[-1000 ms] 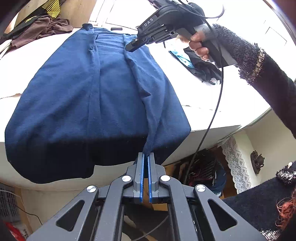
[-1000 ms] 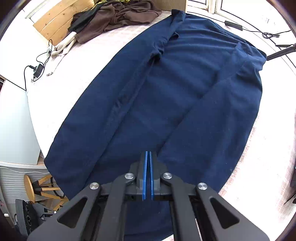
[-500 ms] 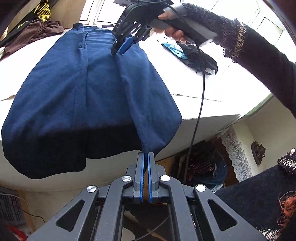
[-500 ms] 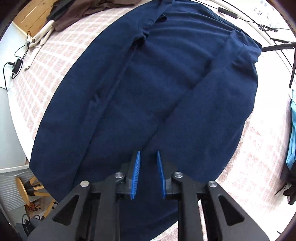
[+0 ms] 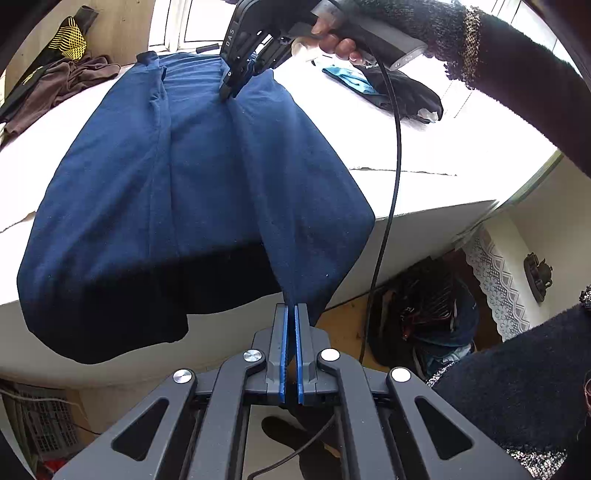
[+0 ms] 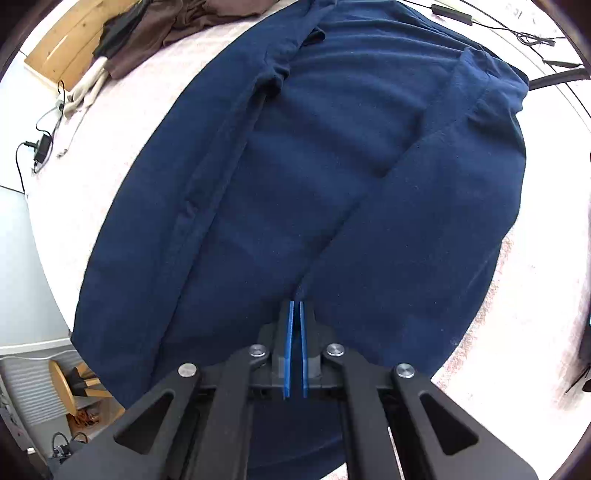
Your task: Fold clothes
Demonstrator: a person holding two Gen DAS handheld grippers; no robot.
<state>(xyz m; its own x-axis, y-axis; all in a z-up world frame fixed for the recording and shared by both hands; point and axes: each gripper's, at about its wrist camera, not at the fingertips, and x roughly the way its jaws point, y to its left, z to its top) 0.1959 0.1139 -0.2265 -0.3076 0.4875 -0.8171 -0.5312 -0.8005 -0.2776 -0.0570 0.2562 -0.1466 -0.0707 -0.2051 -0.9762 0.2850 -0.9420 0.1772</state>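
We see the left hand-held gripper (image 5: 290, 314) clenched on the hem of the navy garment (image 5: 207, 177), which drapes over the table (image 5: 424, 147) edge ahead. Farther ahead, the right hand-held gripper (image 6: 295, 308) pinches a central fold.

Navy garment (image 6: 332, 177) ahead of the blue-padded black tongs (image 6: 295, 306); brown clothes (image 6: 177, 22) beyond; white table (image 5: 406, 140) underneath.

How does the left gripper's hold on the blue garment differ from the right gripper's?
The left gripper pinches the blue garment at its hem hanging off the table; the right gripper pinches a fold farther up, over the tabletop. The left points up at the cloth, the right down. Both are shut on it.
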